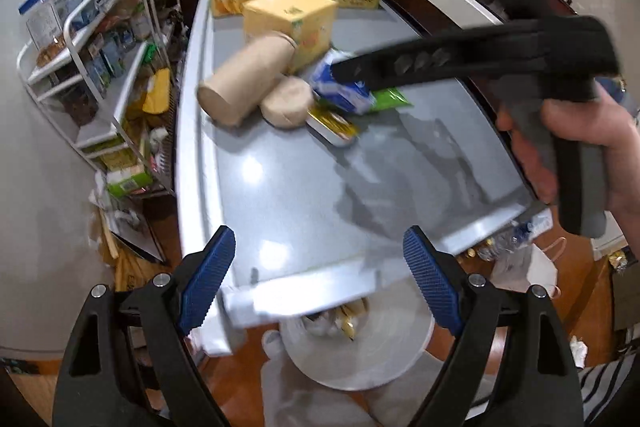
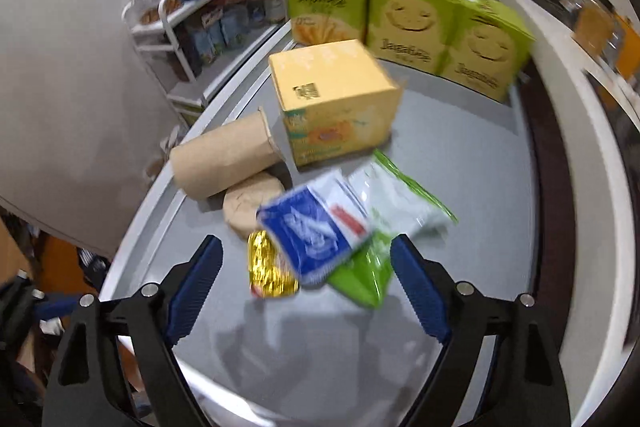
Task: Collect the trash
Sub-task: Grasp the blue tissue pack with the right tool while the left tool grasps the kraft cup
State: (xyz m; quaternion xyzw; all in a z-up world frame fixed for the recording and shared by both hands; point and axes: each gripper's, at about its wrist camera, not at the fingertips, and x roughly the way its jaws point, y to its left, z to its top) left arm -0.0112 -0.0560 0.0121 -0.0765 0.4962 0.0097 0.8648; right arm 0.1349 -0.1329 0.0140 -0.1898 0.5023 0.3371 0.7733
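A: Are the right gripper (image 2: 306, 277) jaws wide apart?

B: Yes, and nothing is pinched in them. The blue and white wrapper (image 2: 316, 231) lies just in front of them, a bit toward the middle. Its long side runs slanted, from near-left up to far-right.

A: What about the left gripper (image 1: 318, 279)?

B: It is let go too, holding nothing. It hangs over the near edge of the grey table (image 1: 288, 195), well apart from the trash. So the right one is nearer.

A: How many bits of trash?

B: I count one blue and white wrapper, one green and white bag (image 2: 394, 211) partly under it, one gold foil packet (image 2: 270, 265) just beside it, one brown paper tube (image 2: 224, 157) lying on its side, and one round brown lid (image 2: 250, 205) touching the tube.

A: And boxes?

B: One yellow box (image 2: 336, 99) and three green snack boxes (image 2: 416, 23) at the far end. A bin with a white bag (image 1: 356, 351) sits below the table's near edge.
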